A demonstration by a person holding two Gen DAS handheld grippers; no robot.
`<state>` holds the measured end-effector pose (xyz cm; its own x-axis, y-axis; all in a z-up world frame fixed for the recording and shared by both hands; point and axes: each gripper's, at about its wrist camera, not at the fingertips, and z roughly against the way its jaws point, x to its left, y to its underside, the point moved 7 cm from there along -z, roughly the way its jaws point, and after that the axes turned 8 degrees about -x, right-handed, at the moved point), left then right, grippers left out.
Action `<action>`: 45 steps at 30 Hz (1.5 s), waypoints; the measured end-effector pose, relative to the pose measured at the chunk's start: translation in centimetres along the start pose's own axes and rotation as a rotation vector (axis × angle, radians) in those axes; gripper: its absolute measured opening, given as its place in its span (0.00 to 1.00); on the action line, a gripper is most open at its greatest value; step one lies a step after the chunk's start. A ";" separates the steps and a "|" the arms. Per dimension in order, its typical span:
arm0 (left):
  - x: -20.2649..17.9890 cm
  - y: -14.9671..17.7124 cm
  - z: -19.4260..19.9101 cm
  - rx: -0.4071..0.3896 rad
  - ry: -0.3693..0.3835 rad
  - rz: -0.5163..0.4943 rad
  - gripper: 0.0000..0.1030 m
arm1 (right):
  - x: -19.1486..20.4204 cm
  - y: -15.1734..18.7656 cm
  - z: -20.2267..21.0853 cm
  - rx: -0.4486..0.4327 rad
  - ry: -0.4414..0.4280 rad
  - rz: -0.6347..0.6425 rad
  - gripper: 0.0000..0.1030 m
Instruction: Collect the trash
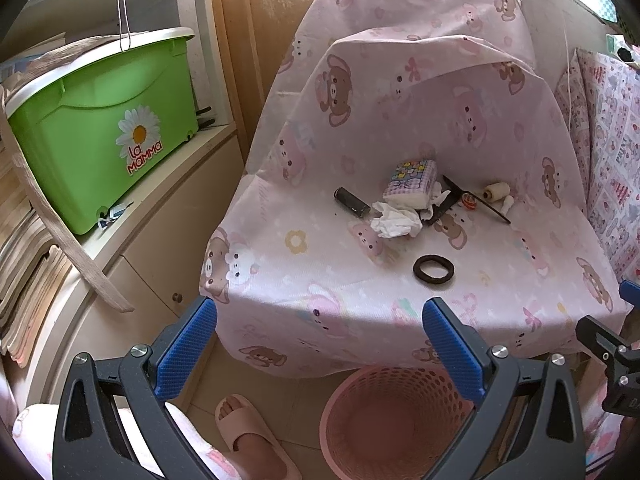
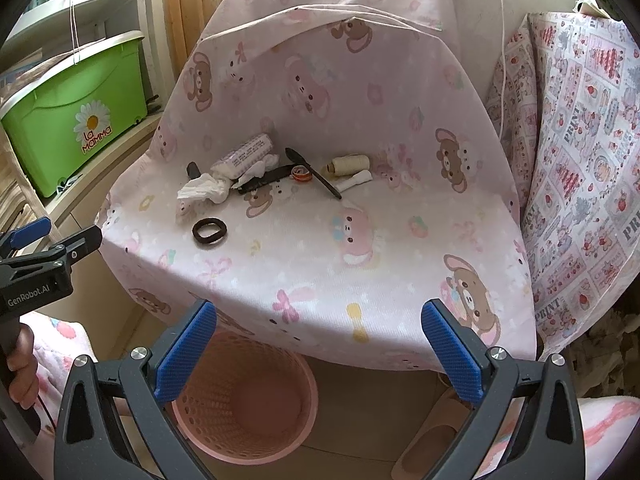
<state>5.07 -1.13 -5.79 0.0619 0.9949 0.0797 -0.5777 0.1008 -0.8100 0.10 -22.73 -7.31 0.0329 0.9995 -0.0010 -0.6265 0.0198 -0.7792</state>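
1. We see the crumpled tissue (image 1: 394, 221) at the centre of the left view, lying on the pink cloth (image 1: 320, 272); it stretches left to right, and its far edge tucks under the tissue pack (image 1: 410, 184).
2. In the right view the tissue (image 2: 206, 192) half hides the black tube (image 2: 193, 169) behind it.
3. Just right of it lie a black comb (image 2: 264, 180), a pen (image 2: 316, 174) slanting down-right, and a thread spool (image 2: 348, 165); a hair tie (image 2: 209, 231) lies nearer us.
4. The pink basket (image 2: 244, 400) sits low in frame, its rim cut by our fingers.
5. Our left gripper (image 1: 320, 344) and right gripper (image 2: 320, 344) are spread wide, holding nothing.
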 end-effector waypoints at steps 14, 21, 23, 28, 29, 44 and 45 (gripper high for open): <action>0.0 0.9 -1.7 0.065 0.014 0.024 0.99 | 0.2 0.2 -0.2 -0.001 0.001 0.013 1.00; 0.8 -0.1 -2.6 0.067 0.000 0.065 0.99 | 1.2 -0.8 -1.4 -0.002 -0.030 0.002 1.00; 1.3 -0.6 -3.2 0.069 -0.005 0.088 0.99 | 2.4 -1.6 -2.3 -0.005 -0.069 0.020 1.00; 2.8 -0.1 -5.1 0.130 0.032 0.193 0.98 | 5.6 -3.8 -5.0 0.008 -0.141 0.123 0.99; 3.4 0.1 -5.4 0.141 0.024 0.212 0.98 | 6.3 -4.0 -5.6 0.002 -0.141 0.147 0.95; 4.0 0.8 -7.6 0.188 0.030 0.234 0.74 | 11.7 -2.0 -11.7 0.042 -0.261 0.223 0.53; 4.0 0.8 -7.6 0.186 0.026 0.234 0.74 | 11.8 -2.0 -11.9 0.045 -0.265 0.224 0.47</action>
<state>11.05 2.93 -10.54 -0.0711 0.9910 -0.1134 -0.7178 -0.1298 -0.6840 10.99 -11.33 -13.25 -0.3090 0.9510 -0.0011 -0.6291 -0.2053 -0.7497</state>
